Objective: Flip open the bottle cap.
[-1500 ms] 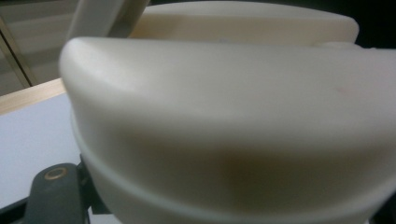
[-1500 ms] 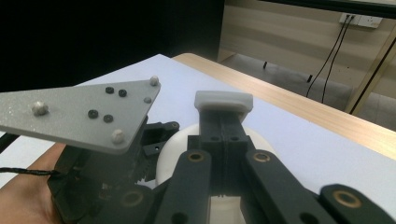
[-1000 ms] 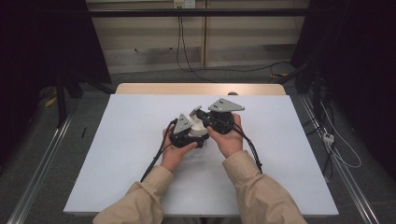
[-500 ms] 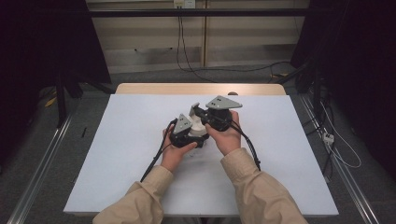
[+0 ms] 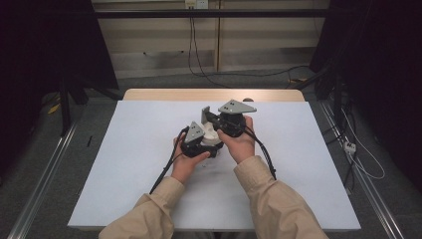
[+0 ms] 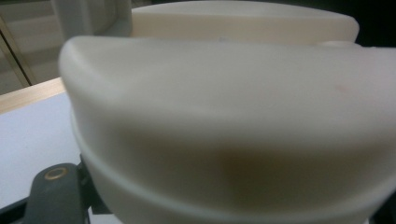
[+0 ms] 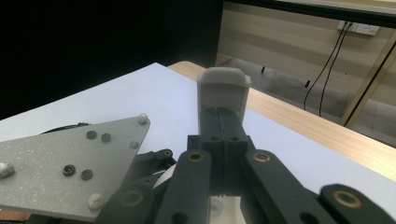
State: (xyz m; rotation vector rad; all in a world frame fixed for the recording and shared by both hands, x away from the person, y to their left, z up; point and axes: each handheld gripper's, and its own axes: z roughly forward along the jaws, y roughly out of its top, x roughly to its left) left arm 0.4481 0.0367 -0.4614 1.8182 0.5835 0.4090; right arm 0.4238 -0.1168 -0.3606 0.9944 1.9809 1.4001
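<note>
The person's two hands meet over the middle of the white table [image 5: 124, 164], forearms in tan sleeves [image 5: 278, 199] coming in from the near edge; the left gripper [image 5: 196, 142] sits just beside the right gripper [image 5: 219, 119], the two nearly touching, each with its grey three-cornered plate on top and a black cable trailing back toward the person. Between them is a cream-white plastic piece [image 5: 211, 134], held just above the table top; in the left gripper view that cream-white piece [image 6: 224, 121] looms very close and blurred, a rounded body with a stepped rim, and the left fingers are closed about it, though where they meet it is hidden. In the right gripper view the right fingers [image 7: 223, 123] stand pressed together, closed on a small pale grey cap-shaped part [image 7: 223, 86] that sits over their tips; the left gripper's grey plate [image 7: 70, 163] lies low at the left of that view. A strip of bare wood [image 5: 209, 94] edges the far side of the table.
</note>
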